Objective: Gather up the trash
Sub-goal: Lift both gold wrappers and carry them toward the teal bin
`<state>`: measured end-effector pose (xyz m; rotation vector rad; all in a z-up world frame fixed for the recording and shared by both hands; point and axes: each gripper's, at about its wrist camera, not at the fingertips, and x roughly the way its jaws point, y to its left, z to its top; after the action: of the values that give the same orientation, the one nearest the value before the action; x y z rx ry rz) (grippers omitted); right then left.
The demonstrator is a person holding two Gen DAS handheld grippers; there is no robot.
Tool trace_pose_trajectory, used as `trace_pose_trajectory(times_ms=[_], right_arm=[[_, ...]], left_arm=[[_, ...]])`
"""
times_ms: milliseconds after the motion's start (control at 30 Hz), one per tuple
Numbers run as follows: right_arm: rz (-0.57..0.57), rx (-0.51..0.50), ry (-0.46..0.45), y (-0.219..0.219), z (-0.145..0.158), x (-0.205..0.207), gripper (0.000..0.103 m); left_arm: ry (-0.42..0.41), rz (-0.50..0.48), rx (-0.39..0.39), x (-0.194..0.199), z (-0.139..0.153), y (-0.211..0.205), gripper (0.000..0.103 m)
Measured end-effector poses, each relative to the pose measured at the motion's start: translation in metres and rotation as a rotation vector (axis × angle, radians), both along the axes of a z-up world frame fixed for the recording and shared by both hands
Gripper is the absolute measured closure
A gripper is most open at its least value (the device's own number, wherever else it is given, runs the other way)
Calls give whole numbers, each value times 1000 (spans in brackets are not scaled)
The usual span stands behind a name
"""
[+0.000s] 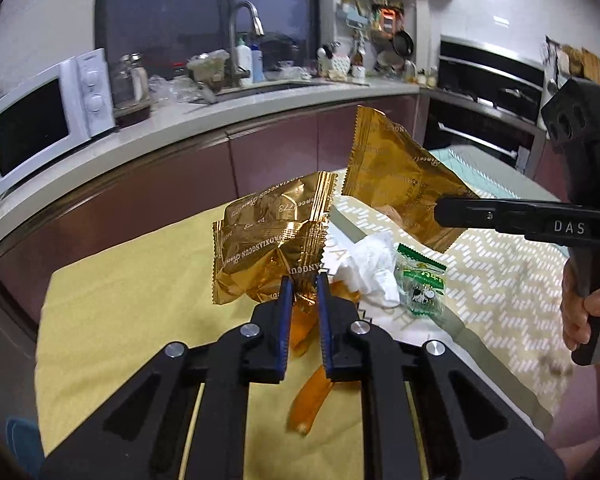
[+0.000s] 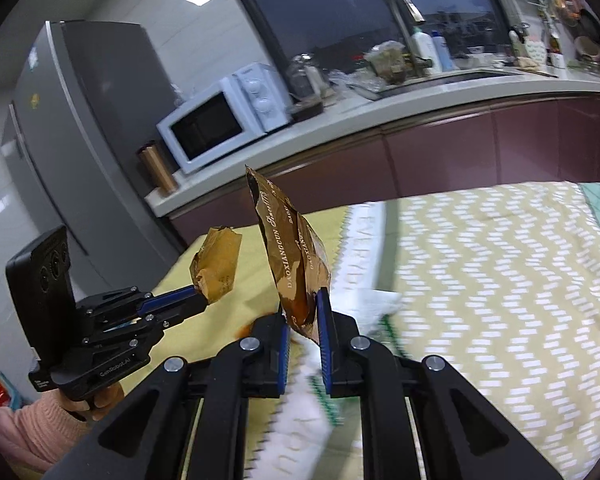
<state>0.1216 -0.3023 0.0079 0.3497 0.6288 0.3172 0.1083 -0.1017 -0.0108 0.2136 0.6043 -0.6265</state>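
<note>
My left gripper [image 1: 302,286] is shut on a crumpled gold snack wrapper [image 1: 272,240] and holds it above the table; it also shows in the right wrist view [image 2: 218,266]. My right gripper [image 2: 303,312] is shut on a second gold wrapper [image 2: 296,256], held upright; in the left wrist view that wrapper [image 1: 396,176] hangs from the right gripper's fingertips [image 1: 444,210]. On the table lie a crumpled white tissue [image 1: 370,266], a small green-and-white wrapper [image 1: 422,280] and orange peel strips [image 1: 312,404].
The table has a yellow cloth [image 1: 120,320] and a zigzag-patterned cloth [image 1: 500,280]. Behind it runs a kitchen counter [image 1: 220,120] with a white microwave [image 1: 40,128], a sink and clutter. A grey fridge [image 2: 80,120] stands at the left.
</note>
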Motion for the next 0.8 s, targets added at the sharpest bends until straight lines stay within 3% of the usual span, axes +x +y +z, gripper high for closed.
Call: trace_pose_trajectory(times_ms=[533, 800], right_arm=[[283, 65, 1, 112, 13, -1, 91], [401, 63, 38, 169, 6, 4, 91]], left_arm=[[39, 194, -84, -64, 5, 146, 90], [50, 270, -92, -90, 0, 193, 90]])
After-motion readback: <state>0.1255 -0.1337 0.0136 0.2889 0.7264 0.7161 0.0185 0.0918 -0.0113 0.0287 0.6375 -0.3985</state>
